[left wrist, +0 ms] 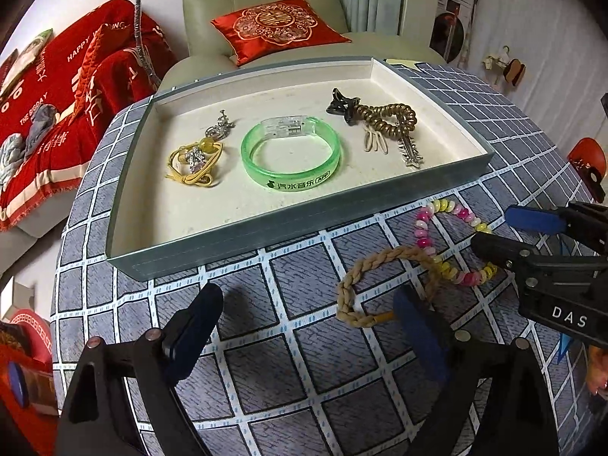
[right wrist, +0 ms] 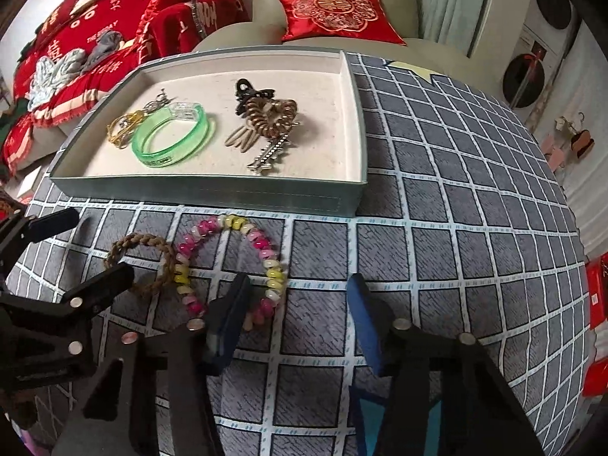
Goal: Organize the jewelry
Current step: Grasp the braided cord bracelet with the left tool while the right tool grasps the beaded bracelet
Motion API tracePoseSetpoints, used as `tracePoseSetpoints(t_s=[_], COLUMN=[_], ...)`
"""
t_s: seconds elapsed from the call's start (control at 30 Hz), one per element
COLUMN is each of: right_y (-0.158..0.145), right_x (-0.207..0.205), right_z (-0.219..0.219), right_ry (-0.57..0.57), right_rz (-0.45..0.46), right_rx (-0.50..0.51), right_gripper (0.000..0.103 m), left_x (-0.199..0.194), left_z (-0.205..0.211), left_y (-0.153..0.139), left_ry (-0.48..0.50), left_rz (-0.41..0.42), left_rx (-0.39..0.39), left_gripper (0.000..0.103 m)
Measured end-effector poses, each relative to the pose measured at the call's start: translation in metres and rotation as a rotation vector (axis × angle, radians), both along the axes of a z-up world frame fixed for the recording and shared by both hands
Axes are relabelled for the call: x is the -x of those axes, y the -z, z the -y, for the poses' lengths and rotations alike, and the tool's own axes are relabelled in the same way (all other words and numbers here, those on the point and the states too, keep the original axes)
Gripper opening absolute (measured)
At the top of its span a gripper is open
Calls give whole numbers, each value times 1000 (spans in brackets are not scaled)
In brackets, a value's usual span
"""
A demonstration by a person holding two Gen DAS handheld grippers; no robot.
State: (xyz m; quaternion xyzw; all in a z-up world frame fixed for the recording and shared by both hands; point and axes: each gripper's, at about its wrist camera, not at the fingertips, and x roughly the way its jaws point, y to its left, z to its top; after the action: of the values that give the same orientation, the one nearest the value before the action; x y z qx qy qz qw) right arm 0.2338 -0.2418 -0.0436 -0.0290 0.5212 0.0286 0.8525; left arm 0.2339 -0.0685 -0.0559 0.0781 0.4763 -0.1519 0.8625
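Observation:
A pink, yellow and white bead bracelet [right wrist: 228,262] and a tan braided band [right wrist: 142,262] lie overlapping on the checked cloth in front of a shallow grey tray [right wrist: 212,193]. My right gripper [right wrist: 296,281] stands open low over the cloth; the bracelet's right side lies just inside its left finger [right wrist: 230,311], with no pad pressing on it. In the left wrist view my left gripper [left wrist: 307,300] is wide open, the braided band [left wrist: 380,285] against its right finger [left wrist: 418,330]. The right gripper [left wrist: 505,233] straddles the bracelet [left wrist: 448,243] there.
The tray [left wrist: 266,224] holds a green bangle [left wrist: 290,152], a yellow cord with charms [left wrist: 193,163], a black claw clip [left wrist: 342,108], a bronze spiral tie [left wrist: 387,117] and a silver hairpin [left wrist: 412,154]. A sofa with a red cushion [left wrist: 281,26] stands behind the table.

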Motion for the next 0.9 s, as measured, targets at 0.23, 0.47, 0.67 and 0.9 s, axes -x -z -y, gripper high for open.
tracePoseSetpoints(t_s=[0.23,0.47,0.67,0.9], right_y=[-2,-6,-17,-27], right_x=[2,10,22,35], right_z=[-14,-4,11,19], right_ry=[-33,10,55,86], right_rz=[0,21,50,68], right_rx=[0,-16,-52,-90], right_gripper=[16,10,10,10], left_x=[0,1,6,16], left_z=[3,6,17,26], left_y=[0,0,-2,-5], left_ry=[12,37,91,166], left_rz=[-2,-13,-8,-4], left_rx=[-3,4,2,14], left_gripper=[98,85,65,22])
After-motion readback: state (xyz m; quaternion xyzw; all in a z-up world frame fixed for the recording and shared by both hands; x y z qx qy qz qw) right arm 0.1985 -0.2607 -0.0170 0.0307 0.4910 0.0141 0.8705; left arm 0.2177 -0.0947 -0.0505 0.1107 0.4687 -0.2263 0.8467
